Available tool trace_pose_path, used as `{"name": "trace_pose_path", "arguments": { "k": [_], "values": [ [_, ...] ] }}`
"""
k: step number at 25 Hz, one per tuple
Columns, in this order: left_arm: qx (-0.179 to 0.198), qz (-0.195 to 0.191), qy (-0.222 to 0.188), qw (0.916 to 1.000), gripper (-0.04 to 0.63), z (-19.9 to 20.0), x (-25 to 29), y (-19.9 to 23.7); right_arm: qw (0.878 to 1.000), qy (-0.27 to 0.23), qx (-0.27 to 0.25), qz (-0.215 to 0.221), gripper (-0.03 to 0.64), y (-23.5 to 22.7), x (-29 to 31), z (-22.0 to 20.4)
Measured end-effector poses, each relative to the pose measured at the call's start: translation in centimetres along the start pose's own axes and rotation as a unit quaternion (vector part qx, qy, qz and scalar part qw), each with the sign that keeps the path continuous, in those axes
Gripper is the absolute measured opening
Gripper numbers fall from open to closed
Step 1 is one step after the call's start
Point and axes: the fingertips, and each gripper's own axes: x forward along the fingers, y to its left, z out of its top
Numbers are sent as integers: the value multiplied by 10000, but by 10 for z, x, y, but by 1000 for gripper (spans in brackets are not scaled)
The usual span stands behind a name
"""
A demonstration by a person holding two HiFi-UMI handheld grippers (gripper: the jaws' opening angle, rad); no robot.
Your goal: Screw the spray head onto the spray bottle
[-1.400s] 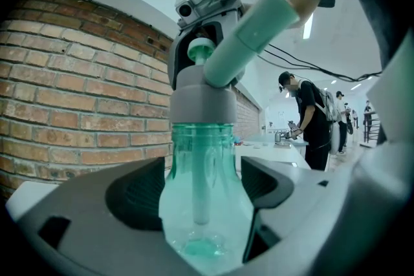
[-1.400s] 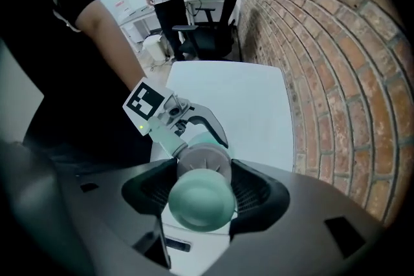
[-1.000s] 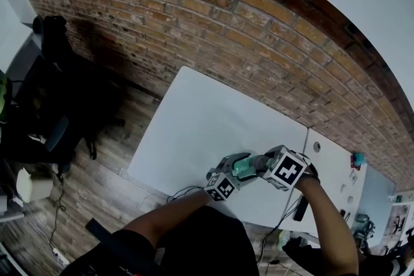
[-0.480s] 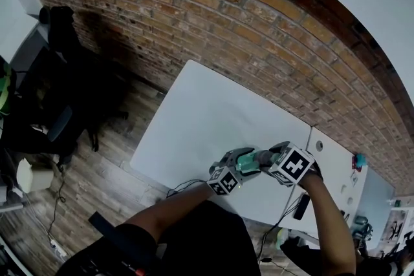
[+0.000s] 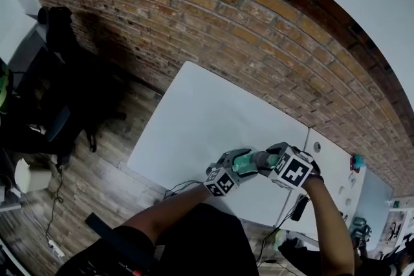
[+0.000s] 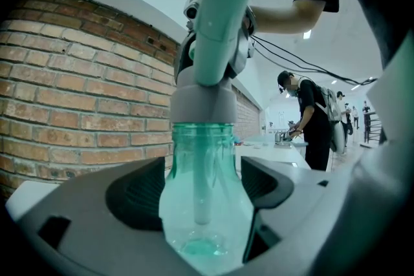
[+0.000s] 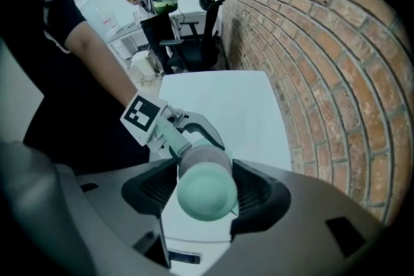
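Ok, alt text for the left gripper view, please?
The left claw grips an upright, clear green spray bottle by its body, a pale green spray head with grey collar seated on its neck. Behind, a brick wall at left and a person at right.

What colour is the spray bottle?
See-through teal green. The spray bottle shows best in the left gripper view.

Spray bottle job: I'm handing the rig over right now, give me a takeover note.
Left tongs: shut on the spray bottle, held upright over the white table.
Right tongs: shut on the spray head from above.
Done: head sits on the bottle neck, dip tube inside.
To do: turn the head until tight; how far the thread has gone can't be told. Then release.
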Motion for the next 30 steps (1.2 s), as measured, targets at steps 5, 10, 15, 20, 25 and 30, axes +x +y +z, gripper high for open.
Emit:
{"name": "trace_pose_path", "arguments": {
  "k": [5, 10, 15, 20, 25, 30],
  "values": [
    [5, 15, -17, 10000, 350, -1, 0, 1, 9957, -86, -922, 101, 262, 11, -18, 11],
    [-31, 23, 21, 10000, 350, -2, 1, 1, 9724, 719, -2219, -35, 268, 16, -17, -3],
    [-29, 46, 0, 10000, 350, -1, 1, 2, 9501, 787, -3019, -20, 268, 13, -14, -3],
    [-46, 69, -3, 10000, 350, -1, 1, 0, 9232, 1072, -3689, -80, 268, 6, -4, -6],
    [-41, 61, -5, 10000, 350, 0, 1, 1, 9106, 1291, -3925, -5, 267, 3, 3, -13],
    [-39, 59, -22, 10000, 350, 0, 0, 1, 9233, 1121, -3671, 170, 262, 4, 9, -11]
  ]
}}
